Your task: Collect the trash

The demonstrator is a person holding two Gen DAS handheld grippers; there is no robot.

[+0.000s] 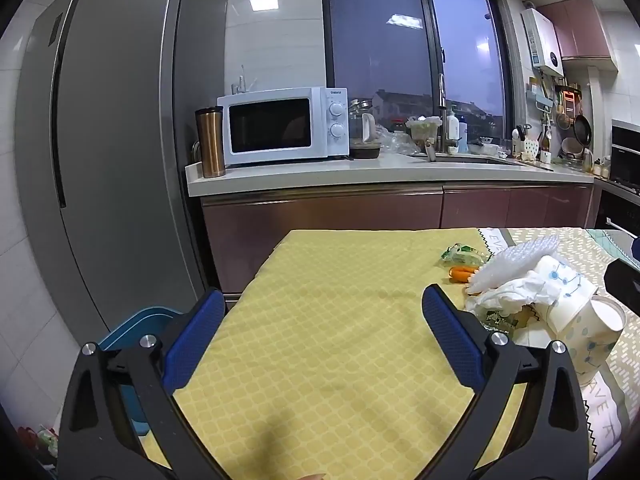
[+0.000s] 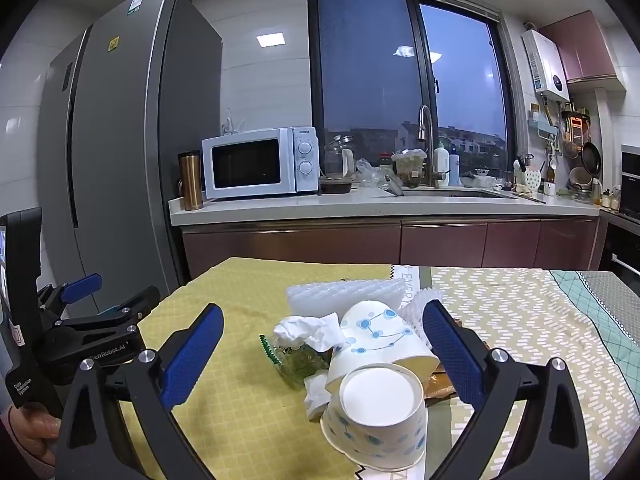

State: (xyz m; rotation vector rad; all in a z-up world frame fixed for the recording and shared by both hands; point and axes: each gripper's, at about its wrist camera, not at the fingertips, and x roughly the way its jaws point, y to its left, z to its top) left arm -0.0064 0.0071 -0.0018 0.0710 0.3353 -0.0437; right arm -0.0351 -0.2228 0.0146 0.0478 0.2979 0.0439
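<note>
A pile of trash lies on the table: two white paper cups with blue dots (image 2: 376, 424) (image 1: 588, 336), crumpled tissue (image 2: 308, 330) (image 1: 508, 294), white foam wrap (image 2: 344, 296) (image 1: 520, 260), a green wrapper (image 2: 298, 360) and an orange scrap (image 1: 460, 273). My right gripper (image 2: 322, 340) is open, its blue fingers on either side of the pile just above it. My left gripper (image 1: 322, 336) is open and empty over the yellow cloth, left of the pile. It also shows in the right wrist view (image 2: 92, 308).
The table has a yellow cloth (image 1: 320, 360) and a patterned cloth (image 2: 520, 320). A blue bin (image 1: 132, 328) stands on the floor at the table's left. Behind are a grey fridge (image 1: 112, 140), a counter with a microwave (image 1: 280, 126) and a sink.
</note>
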